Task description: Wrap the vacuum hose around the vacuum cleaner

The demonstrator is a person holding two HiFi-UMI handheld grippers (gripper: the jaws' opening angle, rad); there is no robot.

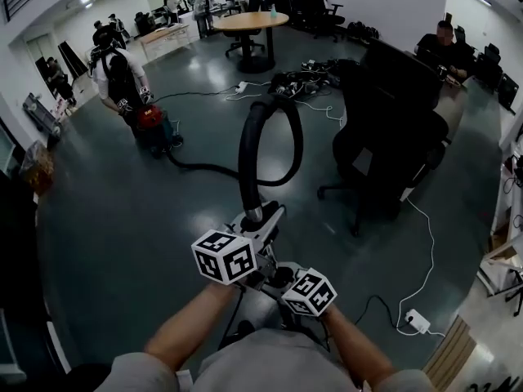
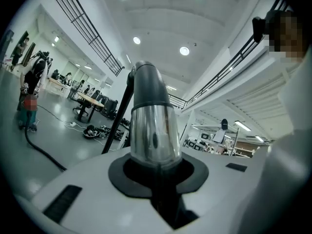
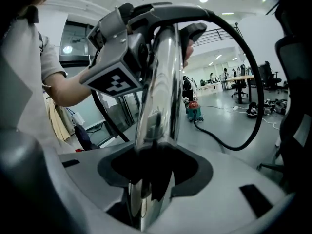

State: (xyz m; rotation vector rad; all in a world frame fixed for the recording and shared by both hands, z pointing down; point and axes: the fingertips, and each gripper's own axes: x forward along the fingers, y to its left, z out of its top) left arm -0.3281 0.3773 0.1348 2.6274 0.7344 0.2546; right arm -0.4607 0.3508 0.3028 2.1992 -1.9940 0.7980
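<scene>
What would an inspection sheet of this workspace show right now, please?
Surface: grey floor, glossy.
Job's things: red vacuum far off; hose runs across the floor and loops up to the wand.
Clutter: chair beside the hose loop.
Grippers: left gripper and right gripper both shut on the wand.
Cables: power strip on the floor; cable pile near the table.
Surroundings: open office; person standing at the vacuum.

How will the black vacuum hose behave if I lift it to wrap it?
Probably floppy: the hose arches over, then sags along the floor toward the red vacuum cleaner. It likely springs back, since it holds a rounded loop. The chrome tube looks stiff.
</scene>
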